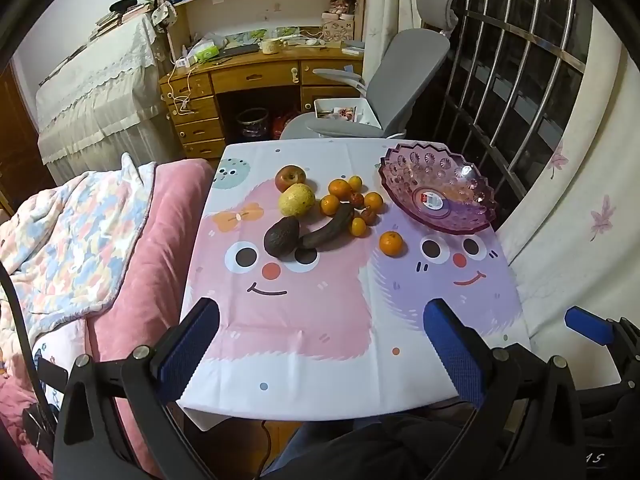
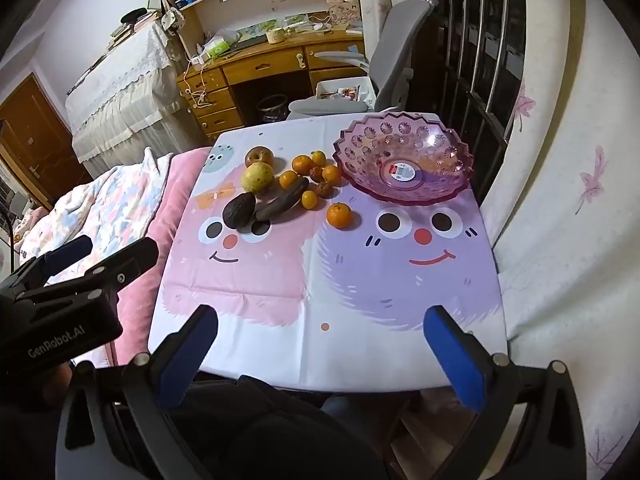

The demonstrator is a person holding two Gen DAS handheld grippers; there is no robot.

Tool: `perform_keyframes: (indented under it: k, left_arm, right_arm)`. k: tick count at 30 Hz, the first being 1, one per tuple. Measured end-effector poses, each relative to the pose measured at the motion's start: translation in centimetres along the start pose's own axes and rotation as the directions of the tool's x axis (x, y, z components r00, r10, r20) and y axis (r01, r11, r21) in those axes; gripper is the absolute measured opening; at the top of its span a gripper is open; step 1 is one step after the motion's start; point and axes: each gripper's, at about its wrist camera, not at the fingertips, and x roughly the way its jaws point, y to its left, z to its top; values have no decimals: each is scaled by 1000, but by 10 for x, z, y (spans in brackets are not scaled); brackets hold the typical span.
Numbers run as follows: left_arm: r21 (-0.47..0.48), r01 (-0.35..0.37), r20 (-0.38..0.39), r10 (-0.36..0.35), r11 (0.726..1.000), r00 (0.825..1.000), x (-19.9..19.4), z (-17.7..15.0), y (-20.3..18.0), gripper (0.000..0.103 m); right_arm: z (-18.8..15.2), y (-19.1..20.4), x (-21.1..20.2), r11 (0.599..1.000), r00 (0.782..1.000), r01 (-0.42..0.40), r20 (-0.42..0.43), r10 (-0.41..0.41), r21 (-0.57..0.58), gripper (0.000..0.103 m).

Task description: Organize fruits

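Observation:
A pile of fruit lies at the far middle of the table: a red apple (image 1: 290, 177), a yellow pear (image 1: 296, 199), a dark avocado (image 1: 281, 237), a dark banana (image 1: 329, 227) and several small oranges, one orange (image 1: 391, 243) lying apart. An empty purple glass bowl (image 1: 438, 194) stands at the far right; it also shows in the right wrist view (image 2: 404, 160). My left gripper (image 1: 320, 320) is open and empty over the table's near edge. My right gripper (image 2: 320, 328) is open and empty, also at the near edge.
The table carries a cartoon-face cloth (image 1: 320, 300). A pink bed with a blanket (image 1: 80, 232) lies close on the left. A curtain (image 1: 580, 208) and window bars are on the right. A grey chair (image 1: 384, 92) and wooden desk stand behind.

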Motion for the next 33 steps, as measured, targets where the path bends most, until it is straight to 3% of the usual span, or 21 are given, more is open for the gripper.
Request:
perform_keyframes:
  k: [33]
  left_arm:
    - [-8,13,-18,-13,1000,1000,8,6,7,101]
  right_arm:
    - [1,4,2,1000,1000,2,-7,-2,1,103]
